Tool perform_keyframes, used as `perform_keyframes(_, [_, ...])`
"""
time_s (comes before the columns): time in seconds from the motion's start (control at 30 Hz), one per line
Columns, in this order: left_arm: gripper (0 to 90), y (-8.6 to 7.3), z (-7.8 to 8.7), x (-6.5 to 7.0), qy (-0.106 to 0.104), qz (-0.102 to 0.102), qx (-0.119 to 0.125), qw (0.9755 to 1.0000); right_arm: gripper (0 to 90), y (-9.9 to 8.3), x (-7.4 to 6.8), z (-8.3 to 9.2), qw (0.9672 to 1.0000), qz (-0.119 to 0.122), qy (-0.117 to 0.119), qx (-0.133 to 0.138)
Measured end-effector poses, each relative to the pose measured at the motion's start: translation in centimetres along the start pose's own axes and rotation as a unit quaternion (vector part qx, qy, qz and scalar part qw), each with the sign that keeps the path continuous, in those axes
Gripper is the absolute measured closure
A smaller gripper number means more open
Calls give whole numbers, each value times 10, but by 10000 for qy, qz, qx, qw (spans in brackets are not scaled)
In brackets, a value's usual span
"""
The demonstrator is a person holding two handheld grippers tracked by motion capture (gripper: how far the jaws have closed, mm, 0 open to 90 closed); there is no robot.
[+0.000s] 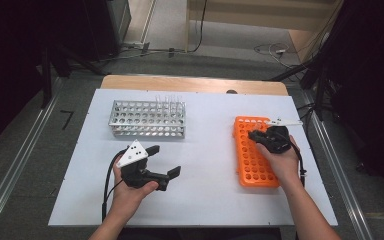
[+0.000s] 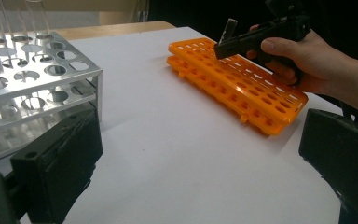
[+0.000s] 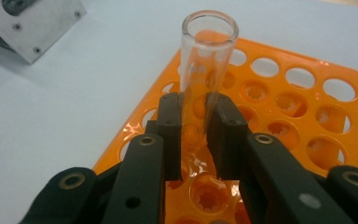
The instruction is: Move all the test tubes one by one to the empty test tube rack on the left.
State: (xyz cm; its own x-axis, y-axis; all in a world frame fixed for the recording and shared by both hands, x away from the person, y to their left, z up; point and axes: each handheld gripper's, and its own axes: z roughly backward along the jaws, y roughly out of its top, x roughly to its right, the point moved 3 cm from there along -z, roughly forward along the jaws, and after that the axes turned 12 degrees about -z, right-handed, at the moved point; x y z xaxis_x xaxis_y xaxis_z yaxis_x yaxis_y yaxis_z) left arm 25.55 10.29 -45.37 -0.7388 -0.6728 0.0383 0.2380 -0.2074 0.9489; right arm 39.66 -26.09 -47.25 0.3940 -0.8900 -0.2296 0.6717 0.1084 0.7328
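A white worktop (image 1: 205, 200) holds two racks. An orange rack (image 1: 252, 150) full of round holes lies flat on the right side. A shiny metal rack (image 1: 147, 119) stands on the left side, farther back, well apart from the orange one. A few clear tubes (image 1: 169, 102) stand up in the back holes of the metal rack. The person's right hand (image 1: 282, 160) holds the right hand-held gripper (image 3: 196, 135) over the far part of the orange rack. Its two black jaws are pulled in close and pinch a clear glass tube (image 3: 205, 60) between them. The tube stands almost straight up, with its open mouth on top. Its bottom end goes down between the jaws toward a hole in the orange rack, but the jaws hide the tip, so I cannot tell if it is inside the hole. In the left gripper view the tube (image 2: 227, 30) sticks up from that hand-held gripper, above the orange rack (image 2: 242, 88). The person's left hand (image 1: 130, 192) holds the left hand-held gripper (image 1: 165, 160) low over the bare worktop, in front of the metal rack. Its jaws are spread wide apart and nothing is between them. In the left gripper view the metal rack (image 2: 37, 79) is just beside its left jaw.
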Motion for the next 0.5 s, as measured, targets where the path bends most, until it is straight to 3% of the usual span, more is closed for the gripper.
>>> perform_keyframes(0.27, [0,3,-1,3,-15,-56,7,10000,739,10,-6,24,9984,73,246,505])
perform_keyframes(0.5, [0,7,-1,6,-61,-102,53,9999,739,6,-25,42,9962,243,610,575])
